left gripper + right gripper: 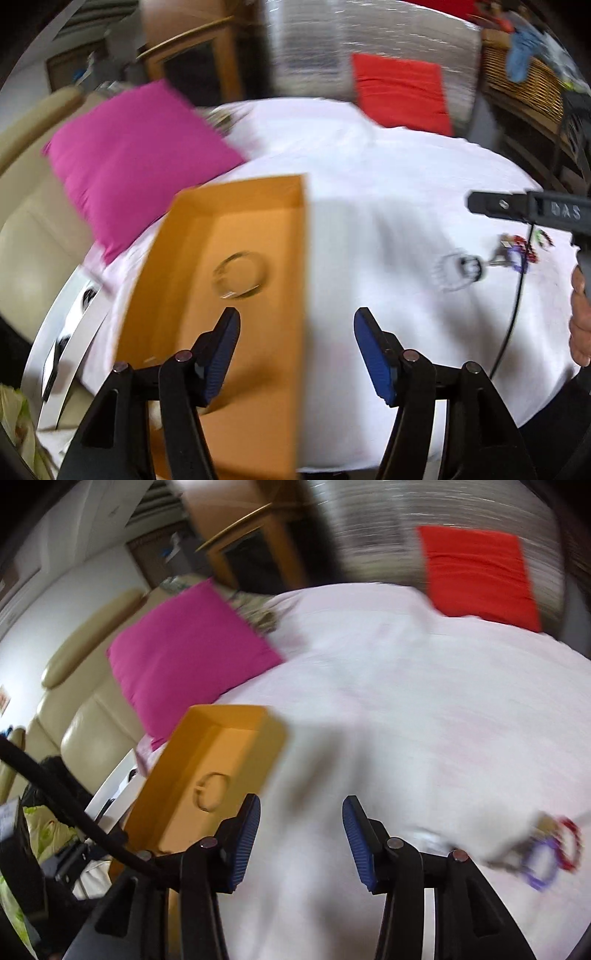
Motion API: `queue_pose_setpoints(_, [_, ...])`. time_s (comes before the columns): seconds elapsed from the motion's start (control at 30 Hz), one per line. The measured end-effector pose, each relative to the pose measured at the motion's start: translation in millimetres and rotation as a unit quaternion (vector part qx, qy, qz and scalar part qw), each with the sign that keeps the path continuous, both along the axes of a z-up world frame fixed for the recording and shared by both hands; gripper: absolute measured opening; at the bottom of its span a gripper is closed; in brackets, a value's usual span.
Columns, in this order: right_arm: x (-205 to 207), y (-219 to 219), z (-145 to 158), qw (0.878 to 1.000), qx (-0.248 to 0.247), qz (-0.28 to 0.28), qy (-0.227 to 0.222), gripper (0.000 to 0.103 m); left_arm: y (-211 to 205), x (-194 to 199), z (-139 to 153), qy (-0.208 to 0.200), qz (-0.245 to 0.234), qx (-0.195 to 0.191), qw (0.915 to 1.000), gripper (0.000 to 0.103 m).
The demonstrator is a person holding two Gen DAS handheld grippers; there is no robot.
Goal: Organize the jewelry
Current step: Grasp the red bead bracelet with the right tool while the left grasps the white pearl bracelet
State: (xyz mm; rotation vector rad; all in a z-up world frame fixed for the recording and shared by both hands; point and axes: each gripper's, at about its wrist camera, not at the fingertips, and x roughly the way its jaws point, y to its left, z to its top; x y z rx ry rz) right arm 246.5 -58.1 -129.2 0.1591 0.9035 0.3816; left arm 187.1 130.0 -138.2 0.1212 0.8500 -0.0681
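Note:
An open orange box (173, 295) lies on the white cloth (369, 184), with a clear bangle (242, 275) on its floor. My left gripper (297, 321) is open and holds nothing, its fingers straddling the box's right wall. To the right lie a dark beaded bracelet (461, 269) and a pile of coloured jewelry (521, 251). In the right wrist view my right gripper (301, 812) is open and holds nothing over the cloth (406, 701), just right of the box (192, 746) and its bangle (212, 790). Red and purple bracelets (550, 849) lie at lower right. Both views are blurred.
A pink cushion (136, 155) lies behind the box and a red cushion (399, 92) at the far edge. A beige sofa (74, 701) stands at the left. A wicker shelf (524, 85) is at the right. A black cable (513, 302) and a hand (580, 314) are near the jewelry.

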Motion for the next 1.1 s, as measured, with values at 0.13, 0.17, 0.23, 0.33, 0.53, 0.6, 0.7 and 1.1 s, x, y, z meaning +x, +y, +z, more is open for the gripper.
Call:
queue_pose_setpoints(0.13, [-28.4, -91.1, 2.1, 0.998, 0.002, -0.063, -0.009, 0.05, -53.6, 4.4, -0.9, -0.006, -0.043, 0.002, 0.999, 0.066])
queue_pose_setpoints(0.17, [-34.1, -114.6, 3.5, 0.997, 0.005, -0.075, -0.006, 0.05, -65.0, 6.5, -3.7, -0.007, -0.051, 0.003, 0.9987, 0.066])
queue_pose_setpoints(0.23, [-43.1, -154.1, -0.1, 0.995, 0.015, -0.101, 0.003, 0.05, -79.4, 9.0, -10.1, -0.007, -0.066, -0.002, 0.9978, 0.066])
queue_pose_setpoints(0.33, [-52.9, -202.5, -7.8, 0.991, 0.036, -0.13, 0.013, 0.05, -101.6, 18.7, -24.8, 0.005, -0.088, -0.012, 0.9961, 0.066])
queue_pose_setpoints(0.53, [-49.1, -255.4, -35.7, 0.981, 0.076, -0.172, 0.053, 0.05, -129.7, 33.3, -46.5, 0.025, -0.117, -0.019, 0.9927, 0.066])
queue_pose_setpoints(0.6, [-46.7, -272.3, -48.8, 0.972, 0.106, -0.193, 0.08, 0.05, -137.6, 37.0, -53.0, 0.034, -0.128, -0.028, 0.9908, 0.066])
queue_pose_setpoints(0.7, [-42.2, -290.1, -61.8, 0.964, 0.115, -0.219, 0.099, 0.049, -156.9, 41.4, -61.0, 0.032, -0.144, -0.008, 0.989, 0.066])
queue_pose_setpoints(1.1, [5.6, -262.4, -88.0, 0.968, -0.014, -0.22, 0.116, 0.026, -152.9, 81.5, -85.5, 0.097, -0.123, -0.043, 0.9867, 0.05])
